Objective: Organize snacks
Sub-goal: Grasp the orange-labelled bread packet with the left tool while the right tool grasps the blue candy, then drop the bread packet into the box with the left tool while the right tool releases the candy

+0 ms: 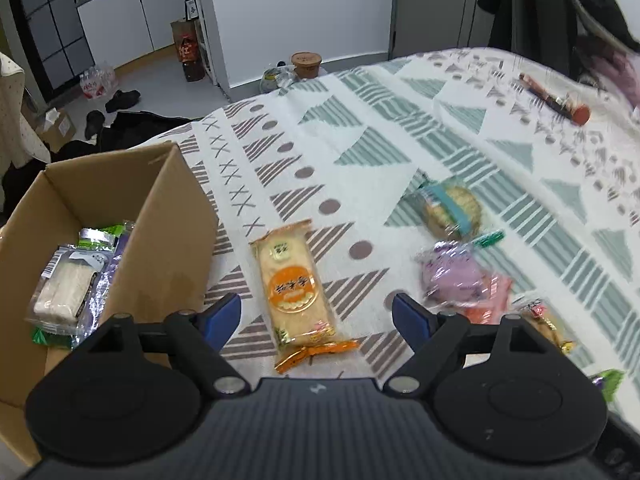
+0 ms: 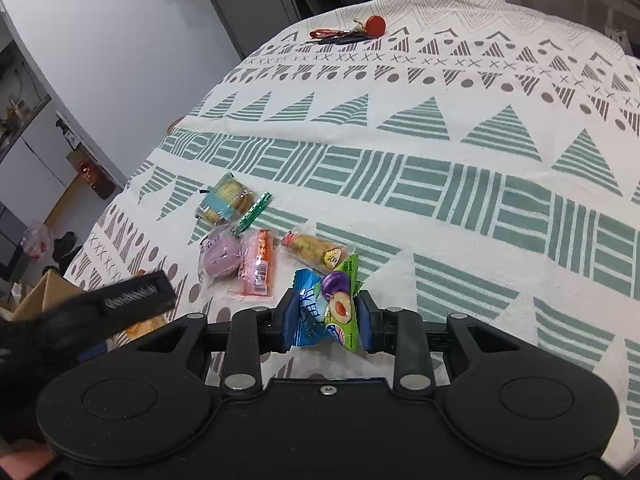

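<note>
— Left wrist view: left gripper (image 1: 316, 316) spread wide and empty above an orange cracker packet (image 1: 294, 286) on the patterned cloth (image 1: 360, 120). Cardboard box (image 1: 176, 216) just beside it, already holding a white wafer pack (image 1: 64, 286) and some green wrappers. Partly done, by the look of it?

— Roughly so. Several packs boxed; more left out on the cloth: round biscuits (image 1: 450, 210), a purple pack (image 1: 452, 276), a pink pack (image 1: 490, 300).

— Right wrist view?

— Right gripper (image 2: 325, 316) clamped on a blue-and-green plum candy pack (image 2: 324, 312), lifted or resting, cannot tell. Beyond it, a yellow roll pack (image 2: 314, 250), barely glimpsed from the left. Box contents absent here, only a brown corner (image 2: 44, 292). Cracker packet mostly hidden behind a blurred black shape. Red keyring (image 2: 356, 30) far across the cloth, sharper on this side
</note>
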Available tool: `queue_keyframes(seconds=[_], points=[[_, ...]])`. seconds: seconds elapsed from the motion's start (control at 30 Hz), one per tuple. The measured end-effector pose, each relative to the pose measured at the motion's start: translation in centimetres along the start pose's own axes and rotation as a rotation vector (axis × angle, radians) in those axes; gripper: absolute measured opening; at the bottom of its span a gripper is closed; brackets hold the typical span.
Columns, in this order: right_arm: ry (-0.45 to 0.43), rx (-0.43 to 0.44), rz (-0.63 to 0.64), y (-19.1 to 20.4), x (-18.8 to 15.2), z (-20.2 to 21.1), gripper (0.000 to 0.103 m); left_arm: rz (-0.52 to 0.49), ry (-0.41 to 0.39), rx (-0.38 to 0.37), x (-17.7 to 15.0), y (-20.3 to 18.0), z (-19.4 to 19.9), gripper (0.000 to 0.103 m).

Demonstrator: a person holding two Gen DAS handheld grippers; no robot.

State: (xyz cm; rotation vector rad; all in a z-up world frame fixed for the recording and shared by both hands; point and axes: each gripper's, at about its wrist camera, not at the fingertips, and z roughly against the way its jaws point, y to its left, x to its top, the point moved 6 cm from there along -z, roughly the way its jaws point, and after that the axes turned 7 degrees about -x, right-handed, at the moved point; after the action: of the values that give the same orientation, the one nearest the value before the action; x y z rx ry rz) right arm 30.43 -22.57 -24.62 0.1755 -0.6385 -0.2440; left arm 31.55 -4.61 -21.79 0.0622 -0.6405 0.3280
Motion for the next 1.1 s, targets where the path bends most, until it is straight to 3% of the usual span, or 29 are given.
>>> queue_keyframes(seconds=[0.17,0.33,0.37,0.4,0.63,1.1], points=[[0.004,0.0,0.005,-0.1,-0.1,0.0,0.03,0.011,0.003,0.024,-0.5,0.5,-1.2,0.077],[0.006,-0.005,0.021,0.1,-0.1,-0.2,0.03,0.071,0.027,0.02,-0.9,1.5,-2.5,0.049],[0.006,-0.006,0.025,0.1,-0.1,-0.2,0.03,0.072,0.025,0.015,-0.9,1.6,-2.4,0.035],[0.004,-0.007,0.026,0.1,-0.1,-0.2,0.03,0.067,0.027,0.012,-0.9,1.6,-2.3,0.033],[-0.018,0.0,0.043,0.5,-0.1,0.7,0.029,0.022,-0.011,-0.042,-0.5,1.1,0.3,0.033],[-0.12,0.016,0.063,2.2,0.6,4.5,0.029,0.04,-0.049,-0.161,0.3,2.8,7.2,0.033]])
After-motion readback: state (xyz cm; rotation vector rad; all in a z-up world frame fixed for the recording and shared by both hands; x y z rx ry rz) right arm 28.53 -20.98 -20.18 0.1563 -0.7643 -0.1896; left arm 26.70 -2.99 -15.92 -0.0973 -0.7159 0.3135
